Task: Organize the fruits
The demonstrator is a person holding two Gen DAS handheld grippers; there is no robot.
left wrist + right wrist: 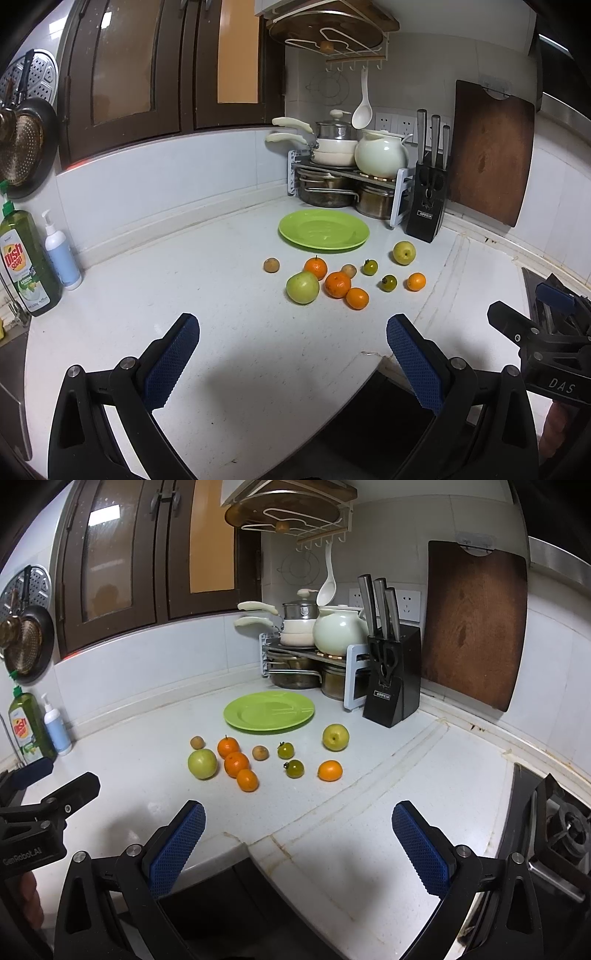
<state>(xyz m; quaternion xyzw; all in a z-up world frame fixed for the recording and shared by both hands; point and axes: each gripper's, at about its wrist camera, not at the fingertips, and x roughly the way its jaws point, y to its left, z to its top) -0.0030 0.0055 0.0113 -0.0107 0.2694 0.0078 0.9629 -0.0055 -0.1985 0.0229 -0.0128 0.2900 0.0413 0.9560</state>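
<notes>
1. Nearest the cameras, the left gripper (pixel 293 363) and right gripper (pixel 298 843) hang above the table (pixel 229 369) with jaws spread wide, holding nothing.
2. Mid-table, the fruits lie loose: a green apple (pixel 302 287), oranges (pixel 337 284), small green tomatoes (pixel 389 283), a yellow apple (pixel 404 252).
3. Beyond them sits the bare green plate (pixel 324 230). Sorting looks unstarted; next, probably reach forward and close on a near fruit.

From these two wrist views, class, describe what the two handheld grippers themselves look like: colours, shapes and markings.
Both the left gripper and the right gripper have black angular frames with silver pivot bolts and two fingers faced with blue, diamond-textured pads. White lettering marks the bodies: "DAS" on the right one, "GenRobot.AI" on the left. No cables show.
</notes>
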